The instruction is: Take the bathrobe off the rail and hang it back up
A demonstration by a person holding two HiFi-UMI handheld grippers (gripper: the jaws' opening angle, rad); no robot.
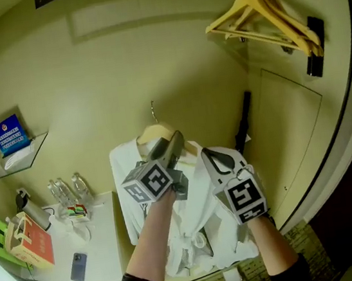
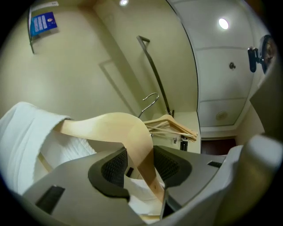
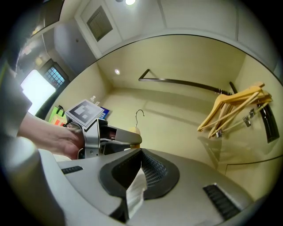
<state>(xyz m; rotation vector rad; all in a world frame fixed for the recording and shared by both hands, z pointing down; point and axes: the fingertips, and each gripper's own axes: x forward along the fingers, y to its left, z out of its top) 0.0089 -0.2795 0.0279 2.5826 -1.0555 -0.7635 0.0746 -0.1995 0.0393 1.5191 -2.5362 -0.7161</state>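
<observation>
The robe (image 1: 189, 232) drapes on a hanger (image 1: 154, 134). Above and right of the robe, spare hangers (image 1: 275, 13) hang on the rail (image 3: 185, 81). Left of the robe stands a counter (image 1: 105, 240) with bottles (image 1: 66, 191) and a phone (image 1: 79, 267) on it. A shelf (image 1: 31, 150) is higher, further left of the robe.

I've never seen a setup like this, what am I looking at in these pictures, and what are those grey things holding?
A person holds a grasping tool in each hand. One picture comes from a camera on their head, looking down; the other two come from cameras on the tools. The left tool is clamped on a wooden hanger, and the right tool pinches the white bathrobe draped on it. Nearby is the rail with empty hangers. The counter holds water bottles and a phone.
</observation>
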